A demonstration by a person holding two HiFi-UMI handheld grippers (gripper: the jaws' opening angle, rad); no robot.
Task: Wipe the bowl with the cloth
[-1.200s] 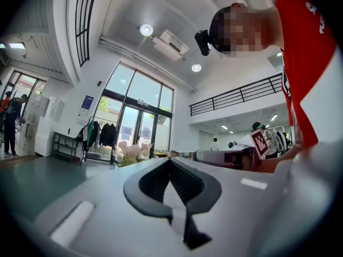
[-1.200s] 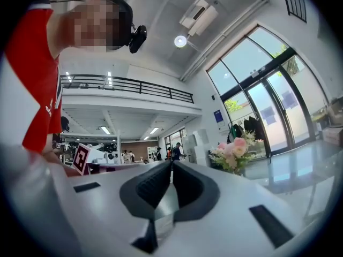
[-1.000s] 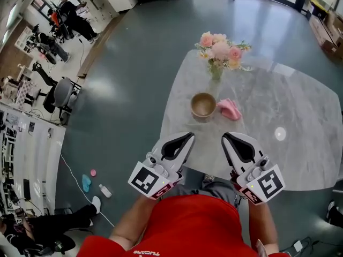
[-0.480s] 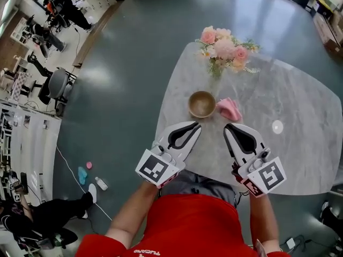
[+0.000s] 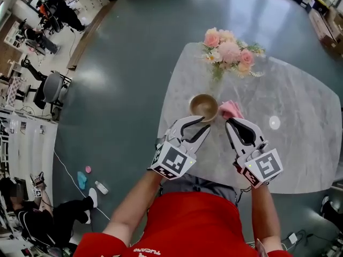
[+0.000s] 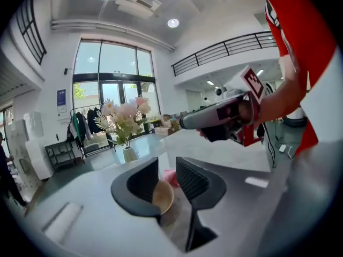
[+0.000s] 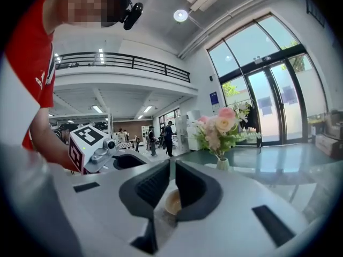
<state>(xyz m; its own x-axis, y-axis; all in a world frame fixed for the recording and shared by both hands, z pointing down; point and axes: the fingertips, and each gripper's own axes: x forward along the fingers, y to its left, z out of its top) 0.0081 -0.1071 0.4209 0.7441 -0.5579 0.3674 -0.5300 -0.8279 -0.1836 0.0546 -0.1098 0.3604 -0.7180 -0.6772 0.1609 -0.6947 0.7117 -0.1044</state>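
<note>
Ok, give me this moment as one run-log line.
phase: pre-grasp | left gripper: jaws opening, empty, short of round tan bowl | right gripper: shut, empty, near crumpled pink cloth | both: on grey marble table

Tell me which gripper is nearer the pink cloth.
Right. The right gripper, jaws shut, sits just short of the pink cloth; the left gripper, jaws opening, holding nothing, points at the brown bowl beside it.

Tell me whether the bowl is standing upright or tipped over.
Upright. In the head view the bowl sits on the table with its round rim facing up and its inside showing.
</note>
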